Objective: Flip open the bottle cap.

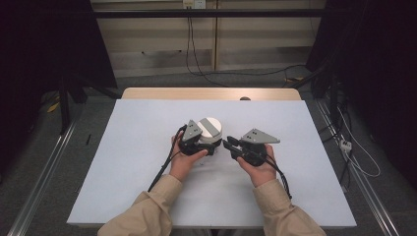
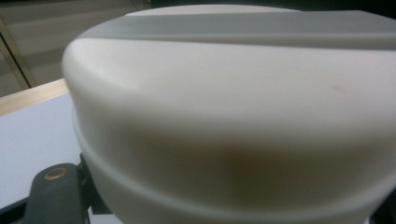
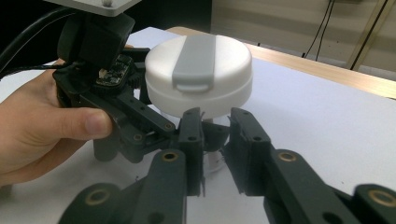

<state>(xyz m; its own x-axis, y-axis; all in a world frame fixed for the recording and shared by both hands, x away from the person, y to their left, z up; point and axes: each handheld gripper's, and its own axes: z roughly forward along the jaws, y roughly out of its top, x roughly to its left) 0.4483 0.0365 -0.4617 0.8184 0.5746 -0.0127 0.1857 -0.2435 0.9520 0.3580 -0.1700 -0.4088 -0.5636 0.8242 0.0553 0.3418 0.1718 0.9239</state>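
left hand-held gripper [image 1: 209, 146]: clamped on white container [image 1: 210, 130] (grey-striped lid) | right hand-held gripper [image 3: 215, 128]: slightly parted, holding nothing

lid [image 1: 210, 129]: white, grey strap | table [image 1: 147, 147]: pale blue-white, wooden edge | sleeves [image 1: 147, 211]: beige

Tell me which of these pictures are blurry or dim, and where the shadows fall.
High view: sharp but dim, dark at both sides, the white table evenly lit. Left gripper view: the white container sits so close it is soft and out of focus, with a brownish shadow low on its wall. Right gripper view: the lid is crisp, the near jaws blurred.
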